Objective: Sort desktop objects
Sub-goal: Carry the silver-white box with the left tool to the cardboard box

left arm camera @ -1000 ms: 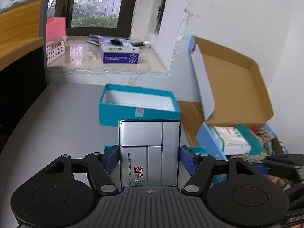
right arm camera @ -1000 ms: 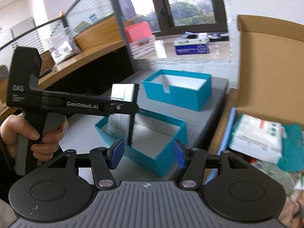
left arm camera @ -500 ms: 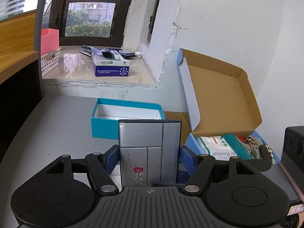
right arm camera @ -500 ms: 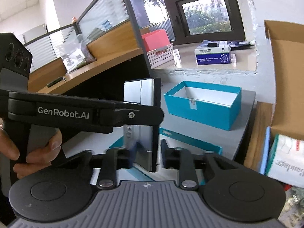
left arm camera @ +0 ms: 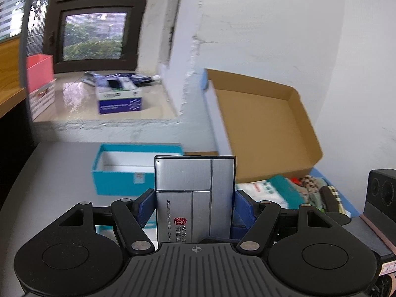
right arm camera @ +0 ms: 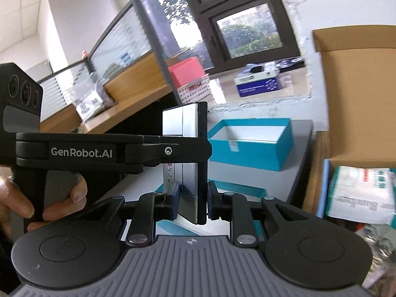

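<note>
Calculator (left arm camera: 195, 193) — a flat silver one with a dark edge — stands upright in the air above the grey desk (left arm camera: 57, 170), and I have both claws on it. My left claw (left arm camera: 195, 206) is clamped across its width, blue pads (left arm camera: 144, 206) pressed against the two side edges, the printed face turned to that camera. From the right wrist view I see the same calculator (right arm camera: 190, 163) edge-on, with my right claw (right arm camera: 191, 201) closed on its lower part, pads against the front and back faces; the left gripper's black arm crosses in front of it, gripped by a hand (right arm camera: 42, 205) at the far left.

Just below the calculator lies a shallow teal tray (right arm camera: 237, 189) on the desk, only partly visible. Farther back on the desk sits an open teal box (left arm camera: 133, 173) with a white inside. To the right, beside the desk, an open cardboard box (left arm camera: 267, 128) holds a white bandage packet (right arm camera: 358, 195) and patterned cloth (left arm camera: 314, 193). On the windowsill (left arm camera: 74, 106) behind are a blue-and-white carton (left arm camera: 120, 101) and a pink box in a white basket (left arm camera: 40, 91).
</note>
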